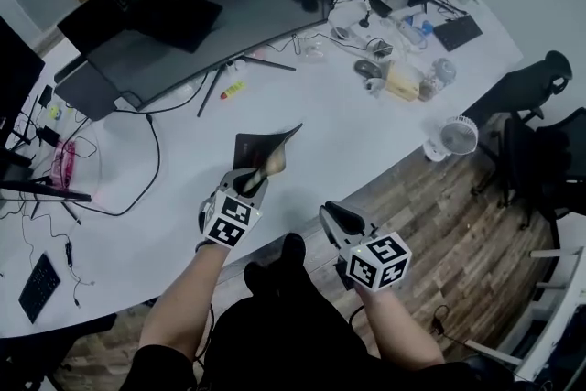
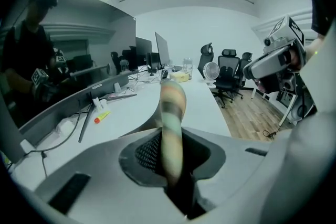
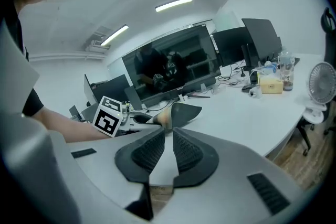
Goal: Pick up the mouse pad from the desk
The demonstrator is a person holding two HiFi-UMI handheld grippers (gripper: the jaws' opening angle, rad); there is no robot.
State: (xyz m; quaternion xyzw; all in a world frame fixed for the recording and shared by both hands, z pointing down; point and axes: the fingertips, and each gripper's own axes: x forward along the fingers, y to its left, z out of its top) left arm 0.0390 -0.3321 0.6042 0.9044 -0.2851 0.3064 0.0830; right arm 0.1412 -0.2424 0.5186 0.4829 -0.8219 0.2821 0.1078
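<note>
On the left half of the table (image 1: 348, 142), in front of the curved monitor (image 1: 211, 5), the left tongs (image 1: 249, 183) were clamped on the near edge of the mouse pad (image 1: 261, 146). In the left gripper view the pad ran edge-on between the two pads of the tongs, pinched tight, and its far end flopped over to one side. From the head view the gripped edge was raised and the sheet curled so that its dark underside showed. Whether the far edge touched the table could not be told.

The pad looked light, thin and limp, with a rubbery back that should grip well. It would likely sag and swing from a single pinch, so a hold well in from the edge seemed safest, perhaps with a second pinch on the far side.

The left forearm reached forward from the person's body, with its tongs angled forward and down over the table's near part. To the right, the right tongs (image 1: 331, 215) hung by the table's front edge with nothing in them, their jaws drawn almost together, aimed toward the pad. A fan (image 1: 456, 137) stood well apart at the right rim.
</note>
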